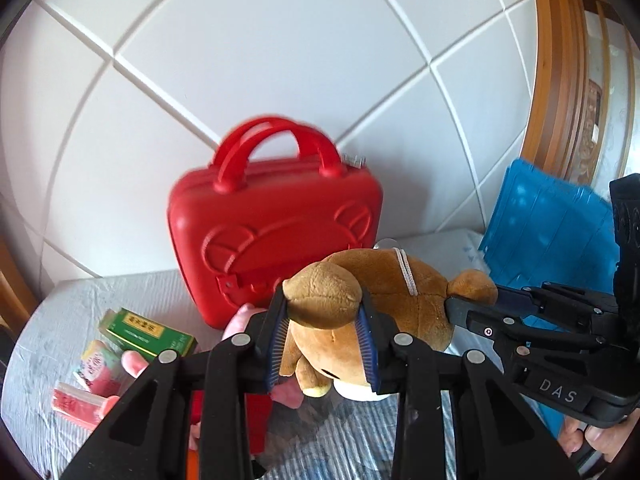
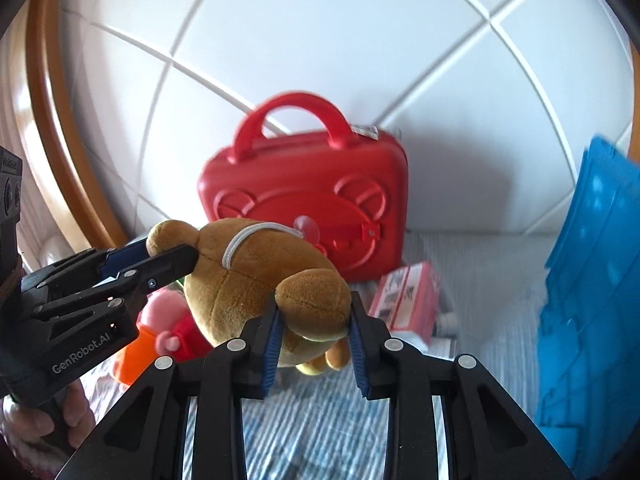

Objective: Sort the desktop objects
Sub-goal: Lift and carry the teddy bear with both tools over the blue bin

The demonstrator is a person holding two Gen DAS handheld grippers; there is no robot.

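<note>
A brown plush bear [image 1: 400,296] hangs in the air between both grippers. My left gripper [image 1: 324,312] is shut on one of its ears. My right gripper [image 2: 314,312] is shut on the other ear. In the left wrist view the right gripper [image 1: 468,304] comes in from the right. In the right wrist view the left gripper [image 2: 172,256] comes in from the left on the bear [image 2: 248,280]. A red bear-faced case [image 1: 276,236] stands upright behind it, also in the right wrist view [image 2: 312,208]. A white loop and a suction cup sit on the bear's head.
A pink pig plush [image 2: 172,320] lies under the bear on the striped cloth [image 2: 312,420]. A green box [image 1: 148,332] and pink packets [image 1: 96,372] lie at left. A pink box [image 2: 408,300] lies by the case. A blue plastic basket [image 2: 592,300] stands at right.
</note>
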